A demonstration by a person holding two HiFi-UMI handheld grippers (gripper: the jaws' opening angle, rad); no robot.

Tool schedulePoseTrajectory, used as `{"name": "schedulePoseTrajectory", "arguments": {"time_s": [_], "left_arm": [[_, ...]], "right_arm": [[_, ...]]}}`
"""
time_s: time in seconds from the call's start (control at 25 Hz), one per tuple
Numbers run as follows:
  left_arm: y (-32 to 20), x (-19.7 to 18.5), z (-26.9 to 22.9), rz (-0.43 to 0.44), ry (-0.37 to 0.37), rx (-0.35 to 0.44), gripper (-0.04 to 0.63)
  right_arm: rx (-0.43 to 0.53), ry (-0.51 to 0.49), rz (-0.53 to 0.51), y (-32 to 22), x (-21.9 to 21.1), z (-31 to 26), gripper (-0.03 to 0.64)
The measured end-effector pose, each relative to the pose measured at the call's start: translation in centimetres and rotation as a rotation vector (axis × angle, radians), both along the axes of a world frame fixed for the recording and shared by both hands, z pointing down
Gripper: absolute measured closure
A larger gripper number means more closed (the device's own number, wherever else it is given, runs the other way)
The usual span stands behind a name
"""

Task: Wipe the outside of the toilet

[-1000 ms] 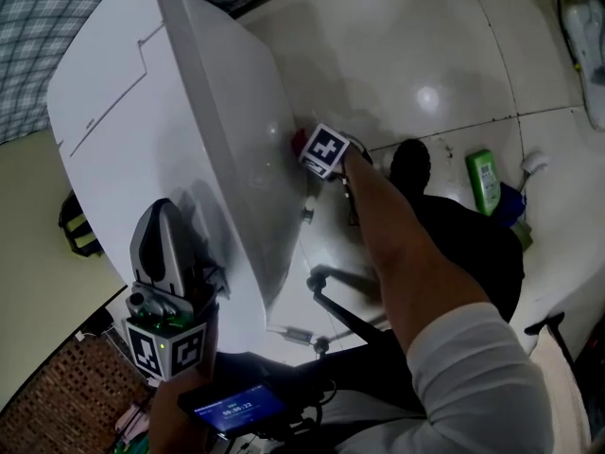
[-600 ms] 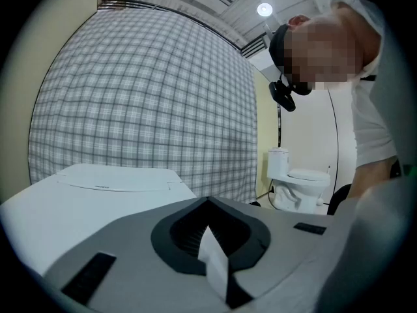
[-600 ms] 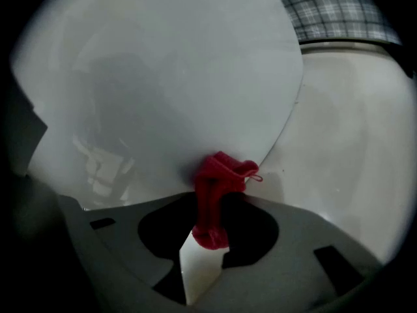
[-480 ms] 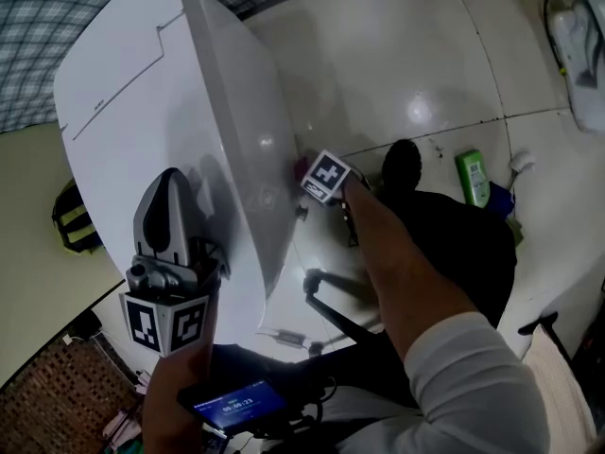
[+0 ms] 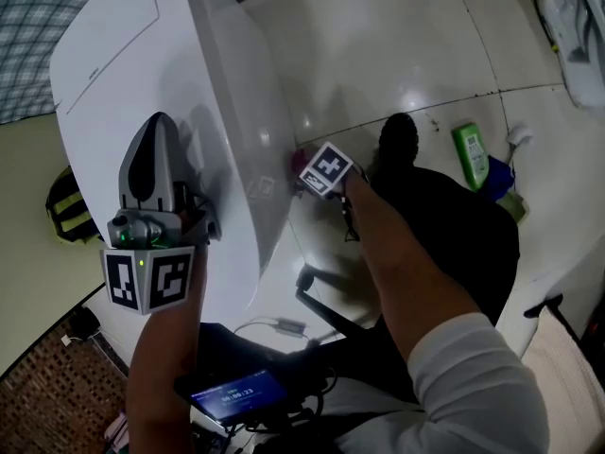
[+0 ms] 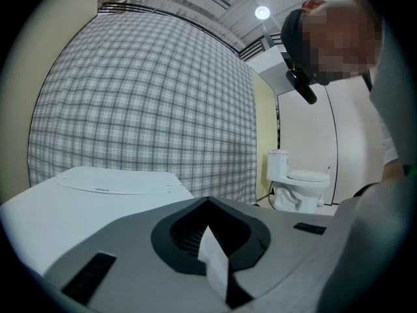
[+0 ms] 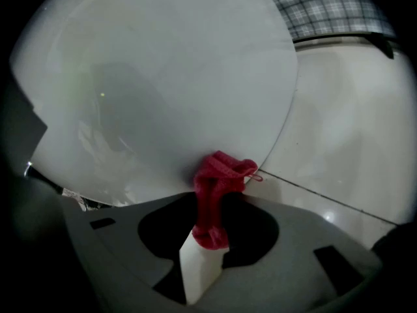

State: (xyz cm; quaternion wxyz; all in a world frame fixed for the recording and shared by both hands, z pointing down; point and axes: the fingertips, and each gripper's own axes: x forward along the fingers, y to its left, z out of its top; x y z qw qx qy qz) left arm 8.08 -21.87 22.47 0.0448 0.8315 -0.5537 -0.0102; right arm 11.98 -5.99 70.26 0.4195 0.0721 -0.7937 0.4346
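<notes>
so, toilet (image 5: 217,83): big white body filling the left of the head view, smooth side wall dropping toward the floor
cloth (image 7: 218,181): red, bunched up, free end squished against the toilet's lower side, just above where that side meets the floor
right gripper (image 7: 207,243): clamped on the cloth's lower end, tilted down at the toilet's side, marker cube facing up in the head view
left gripper (image 5: 158,130): jaws fully together, nothing between them, held level over the toilet's top and throwing a shadow on it; no way to tell if actually touching
floor (image 5: 397,45): glossy pale tiles, bright glare spot out in the open part
bottle (image 5: 470,156): green, lying on the floor off to the right, well apart from the toilet
phone (image 5: 232,392): lit blue screen at the bottom edge of the head view, below the left gripper
curtain (image 6: 150,103): grey plaid, hanging behind the toilet
second toilet (image 6: 296,184): white, far back in the left gripper view, by a pale wall
</notes>
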Motion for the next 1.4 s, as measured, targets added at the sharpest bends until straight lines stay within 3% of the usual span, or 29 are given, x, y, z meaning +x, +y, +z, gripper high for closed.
{"name": "schedulePoseTrajectory", "arguments": {"time_s": [0.44,0.88,1.04,1.4], "left_arm": [[-0.5,-0.2,0.1,0.003,-0.008,-0.006,0.595],[-0.8,0.6,0.1,0.036,-0.015,-0.008,0.595],[-0.5,0.4,0.3,0.025,-0.036,-0.021,0.595],[-1.3,1.4,0.0,0.031,-0.027,-0.024,0.595]], "right_arm": [[0.027,-0.020,0.151,3.4,-0.9,-2.3,0.500],[-0.004,-0.016,0.265,7.7,-1.4,-3.1,0.500],[-0.022,-0.032,0.255,10.4,-2.4,-3.6,0.500],[-0.018,-0.003,0.130,16.3,-3.9,-6.1,0.500]]}}
